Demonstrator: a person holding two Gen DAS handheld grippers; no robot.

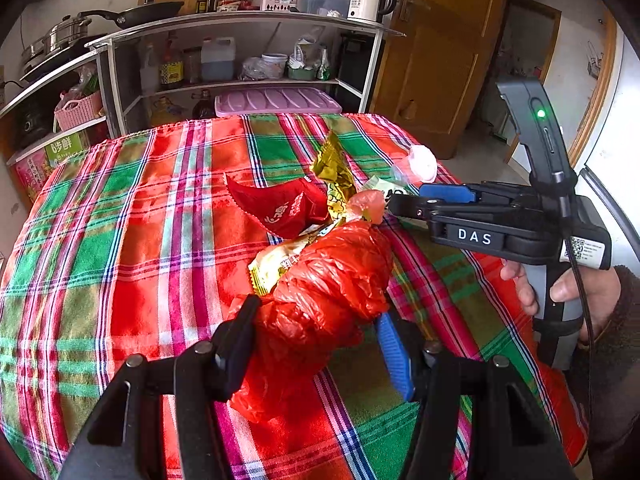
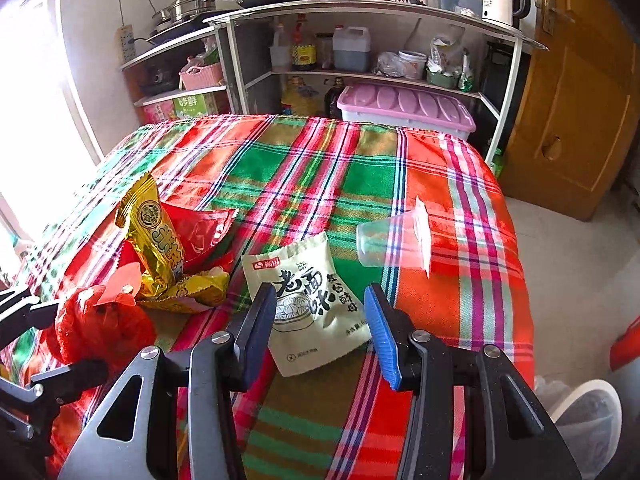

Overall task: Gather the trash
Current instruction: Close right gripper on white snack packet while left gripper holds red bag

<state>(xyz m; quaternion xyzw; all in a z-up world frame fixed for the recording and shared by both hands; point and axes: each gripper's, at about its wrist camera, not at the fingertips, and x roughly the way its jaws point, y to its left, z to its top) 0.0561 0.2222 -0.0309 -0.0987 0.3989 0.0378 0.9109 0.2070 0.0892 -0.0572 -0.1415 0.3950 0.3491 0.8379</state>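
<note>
Currently the left gripper [image 1: 316, 340] straddles the crumpled red plastic bag [image 1: 320, 304], its jaws set around the bag; whether the pads bite is not clear. The right gripper [image 2: 320, 332] stands released over the pale green snack packet [image 2: 308, 308], which lies flat on the plaid tablecloth [image 2: 320, 168]. To do the step well, lower the right jaws until they bracket the packet's edges, then clench squarely. The packet looks thin, flat and slippery. A gold wrapper [image 2: 156, 232], a red wrapper [image 2: 200, 232] and a clear plastic cup [image 2: 392, 244] lie near.
</note>
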